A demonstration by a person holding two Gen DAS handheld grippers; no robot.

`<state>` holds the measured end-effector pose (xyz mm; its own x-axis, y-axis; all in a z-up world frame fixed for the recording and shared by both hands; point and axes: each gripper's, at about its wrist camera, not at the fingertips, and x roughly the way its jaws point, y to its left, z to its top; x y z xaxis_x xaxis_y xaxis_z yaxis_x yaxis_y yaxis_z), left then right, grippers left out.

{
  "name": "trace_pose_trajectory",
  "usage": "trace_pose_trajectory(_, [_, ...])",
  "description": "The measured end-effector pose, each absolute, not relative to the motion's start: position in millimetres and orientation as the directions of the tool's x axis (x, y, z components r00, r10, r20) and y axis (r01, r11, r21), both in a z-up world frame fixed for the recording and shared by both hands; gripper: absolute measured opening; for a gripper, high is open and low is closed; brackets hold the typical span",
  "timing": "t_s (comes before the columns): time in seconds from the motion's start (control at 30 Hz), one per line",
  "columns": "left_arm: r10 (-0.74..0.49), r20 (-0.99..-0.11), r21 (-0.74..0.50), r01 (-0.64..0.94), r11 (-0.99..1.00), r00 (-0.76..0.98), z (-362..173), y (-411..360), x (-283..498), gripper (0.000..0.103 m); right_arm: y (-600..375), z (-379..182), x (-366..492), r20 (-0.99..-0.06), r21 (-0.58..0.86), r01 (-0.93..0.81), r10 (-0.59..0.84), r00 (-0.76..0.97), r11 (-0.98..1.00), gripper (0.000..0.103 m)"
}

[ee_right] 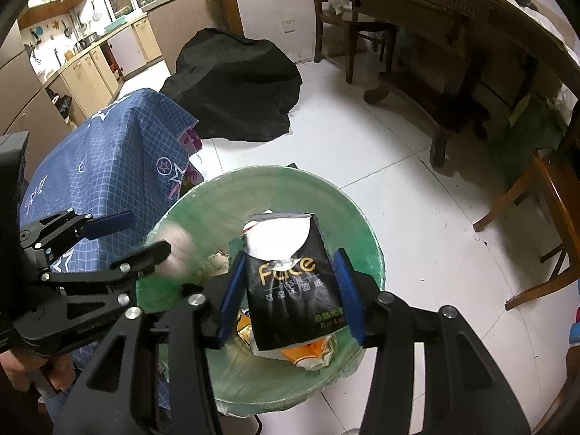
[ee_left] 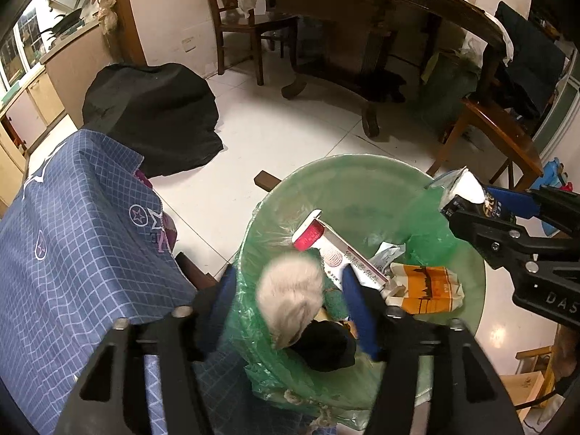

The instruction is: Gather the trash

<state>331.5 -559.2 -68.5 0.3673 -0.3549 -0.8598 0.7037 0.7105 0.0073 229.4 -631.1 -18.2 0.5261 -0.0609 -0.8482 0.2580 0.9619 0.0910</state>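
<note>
A green-lined trash bin (ee_right: 362, 224) stands on the white tile floor (ee_right: 417, 188). Above it, the right claw (ee_right: 290, 290) brackets a black tissue pack (ee_right: 290, 282), pads apart from it. The left claw (ee_left: 286, 308) is released around a blurred pale wad (ee_left: 290, 297).

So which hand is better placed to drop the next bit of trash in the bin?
Right. The right gripper has the black tissue pack between its fingers directly over the green-lined bin; the left gripper stands open, its pale wad already falling.
</note>
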Motion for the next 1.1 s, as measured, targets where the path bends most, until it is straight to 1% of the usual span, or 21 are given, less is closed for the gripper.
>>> trace_pose_trajectory(0.03, [-0.356,-0.858,0.009,0.703,0.712,0.371,-68.4,-558.7,331.8,0.076,-632.2,-17.5,228.9,-0.846,0.091,0.262,-0.064,0.53,0.961,0.058])
trace_pose_trajectory(0.1, [-0.351,-0.855,0.017,0.698,0.716,0.382,-68.1,-557.4,332.9,0.079,-633.8,-15.5,228.1,-0.839,0.096,0.268,-0.067,0.54,0.959,0.063])
trace_pose_trajectory(0.17, [-0.349,-0.856,0.017,0.695,0.719,0.381,-68.6,-557.1,333.9,0.083,-635.1,-14.0,226.6,-0.835,0.1,0.269,-0.066,0.547,0.958,0.066])
trace_pose_trajectory(0.27, [-0.341,-0.86,0.018,0.69,0.724,0.38,-69.7,-555.8,335.6,0.086,-636.0,-12.3,224.4,-0.827,0.107,0.274,-0.067,0.558,0.956,0.072])
trace_pose_trajectory(0.33, [-0.341,-0.86,0.016,0.688,0.725,0.379,-70.4,-554.4,335.4,0.087,-636.4,-10.2,221.6,-0.817,0.117,0.276,-0.065,0.573,0.954,0.079])
trace_pose_trajectory(0.43, [-0.355,-0.855,0.001,0.685,0.729,0.378,-67.4,-546.7,332.1,0.087,-630.9,-2.1,211.1,-0.793,0.121,0.282,-0.078,0.605,0.952,0.086])
trace_pose_trajectory(0.5, [-0.377,-0.84,-0.015,0.679,0.734,0.389,-60.4,-535.8,327.1,0.087,-621.1,10.4,194.9,-0.76,0.11,0.285,-0.104,0.641,0.952,0.091])
trace_pose_trajectory(0.53, [-0.392,-0.826,-0.021,0.673,0.74,0.405,-54.9,-527.1,323.7,0.088,-612.1,20.0,181.0,-0.728,0.094,0.287,-0.131,0.673,0.953,0.095])
trace_pose_trajectory(0.57, [-0.413,-0.802,-0.028,0.664,0.748,0.431,-46.6,-514.2,317.3,0.09,-605.6,26.6,170.4,-0.705,0.093,0.285,-0.139,0.696,0.954,0.097])
trace_pose_trajectory(0.63, [-0.449,-0.753,-0.029,0.657,0.753,0.481,-30.8,-493.2,302.7,0.095,-583.8,42.4,139.7,-0.636,0.092,0.283,-0.163,0.754,0.955,0.097])
trace_pose_trajectory(0.67, [-0.464,-0.712,-0.019,0.646,0.763,0.527,-19.2,-477.0,290.2,0.098,-575.0,46.8,128.9,-0.613,0.084,0.283,-0.175,0.771,0.955,0.097])
trace_pose_trajectory(0.73, [-0.492,-0.659,-0.018,0.642,0.767,0.57,-3.7,-453.3,269.9,0.098,-552.9,55.6,101.6,-0.557,0.074,0.291,-0.202,0.805,0.954,0.097])
trace_pose_trajectory(0.87, [-0.535,-0.525,-0.025,0.616,0.787,0.662,26.4,-397.3,220.3,0.098,-502.6,61.9,44.0,-0.443,0.039,0.328,-0.278,0.852,0.944,0.097])
trace_pose_trajectory(0.9, [-0.542,-0.483,-0.022,0.609,0.793,0.688,33.4,-381.6,202.8,0.098,-495.1,61.8,34.7,-0.43,0.038,0.334,-0.286,0.857,0.942,0.097])
trace_pose_trajectory(1.0, [-0.541,-0.43,0.001,0.6,0.8,0.723,43.8,-348.8,162.8,0.098,-472.0,58.9,-1.7,-0.374,0.037,0.388,-0.347,0.86,0.921,0.097])
trace_pose_trajectory(1.07, [-0.536,-0.364,0.018,0.581,0.814,0.762,45.5,-327.0,130.0,0.098,-454.4,56.9,-25.2,-0.342,0.035,0.409,-0.374,0.862,0.912,0.098])
trace_pose_trajectory(1.1, [-0.543,-0.346,0.02,0.585,0.811,0.765,45.8,-319.0,116.0,0.098,-449.3,55.5,-34.9,-0.331,0.034,0.419,-0.386,0.861,0.907,0.097])
